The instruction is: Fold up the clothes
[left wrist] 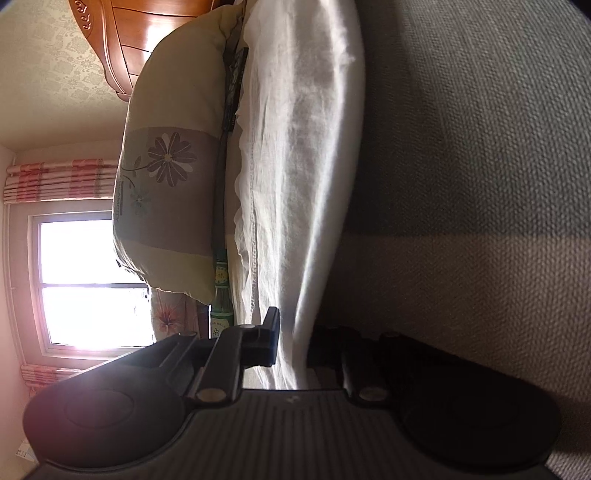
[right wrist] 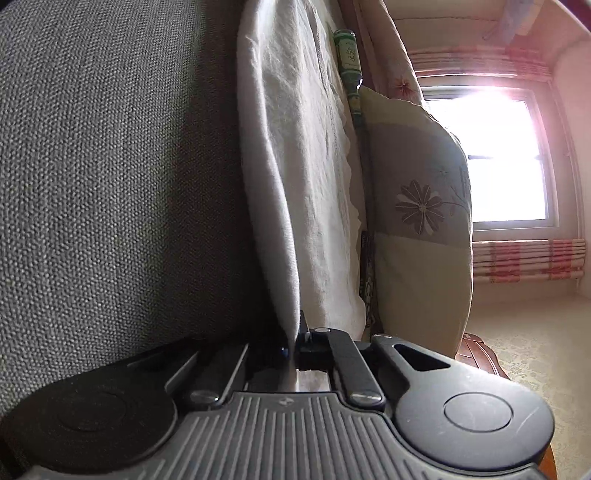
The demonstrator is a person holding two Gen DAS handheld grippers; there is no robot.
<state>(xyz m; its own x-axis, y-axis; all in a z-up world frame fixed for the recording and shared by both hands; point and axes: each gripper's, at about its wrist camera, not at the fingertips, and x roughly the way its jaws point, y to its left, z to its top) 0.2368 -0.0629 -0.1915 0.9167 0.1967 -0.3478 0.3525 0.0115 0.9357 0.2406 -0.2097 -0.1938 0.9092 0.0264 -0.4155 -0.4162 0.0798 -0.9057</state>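
Note:
A white cloth garment (left wrist: 295,155) lies spread on a grey woven bed cover (left wrist: 480,184); both views are rolled on their side. My left gripper (left wrist: 293,343) is shut on the near edge of the garment, and the fabric runs between its dark fingers (left wrist: 271,332). In the right wrist view the same white garment (right wrist: 288,147) rests on the grey cover (right wrist: 110,166). My right gripper (right wrist: 293,347) is shut on a thin fold of its edge, pinched between the pads.
A cream pillow with a flower print (left wrist: 166,177) (right wrist: 417,221) lies beyond the garment, with a green bottle (left wrist: 221,291) (right wrist: 349,55) and a dark flat object (left wrist: 234,85) beside it. A wooden headboard (left wrist: 140,33) and a bright window (right wrist: 509,155) stand behind.

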